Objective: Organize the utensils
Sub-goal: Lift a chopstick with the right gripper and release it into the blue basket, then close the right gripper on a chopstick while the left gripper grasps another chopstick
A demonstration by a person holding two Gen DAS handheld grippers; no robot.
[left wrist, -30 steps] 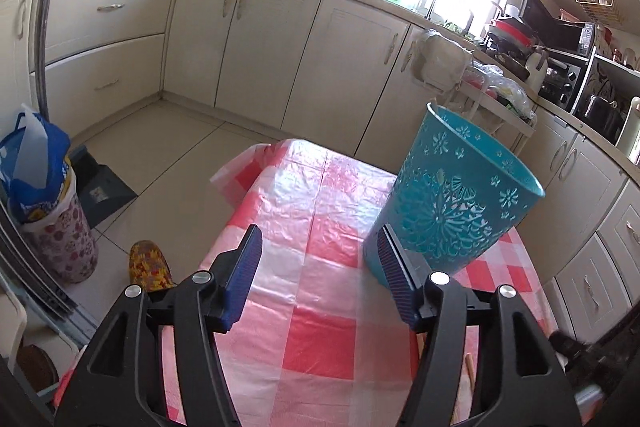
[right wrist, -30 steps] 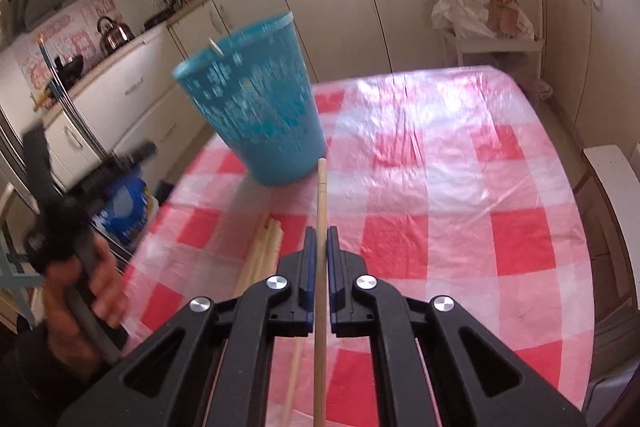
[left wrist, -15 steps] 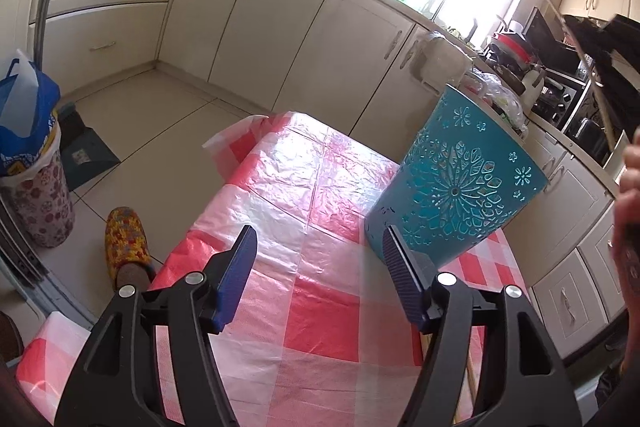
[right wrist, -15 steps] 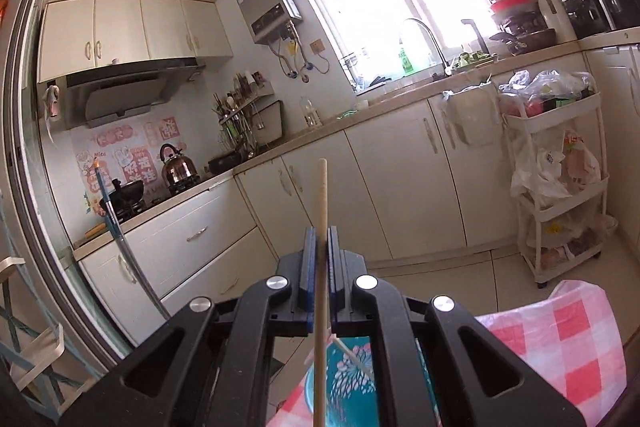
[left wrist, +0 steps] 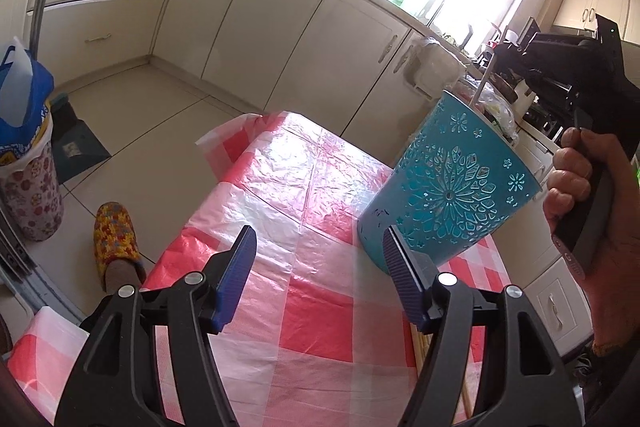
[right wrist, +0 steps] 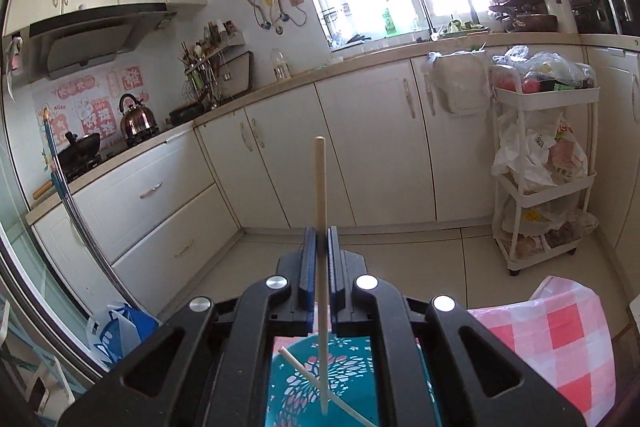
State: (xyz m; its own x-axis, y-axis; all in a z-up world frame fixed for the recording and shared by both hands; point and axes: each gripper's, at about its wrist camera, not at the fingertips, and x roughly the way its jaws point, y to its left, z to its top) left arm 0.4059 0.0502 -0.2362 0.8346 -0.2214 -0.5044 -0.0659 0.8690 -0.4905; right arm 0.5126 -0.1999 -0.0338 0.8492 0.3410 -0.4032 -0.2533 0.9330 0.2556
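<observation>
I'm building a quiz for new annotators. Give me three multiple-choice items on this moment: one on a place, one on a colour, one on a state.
1. Where is the lower end of the chopstick held by the right gripper?
A. Inside the basket
B. On the floor
C. On the counter

2. What colour is the basket?
A. Yellow
B. Teal
C. Black

3. How do the left gripper's jaws stand?
A. Shut on a chopstick
B. Shut on the basket
C. Open, nothing between them

Answers: 1 A, its tip dips below the basket's rim; 2 B, teal with cut-out flowers; 3 C, only the checked tablecloth shows between the pads.
</observation>
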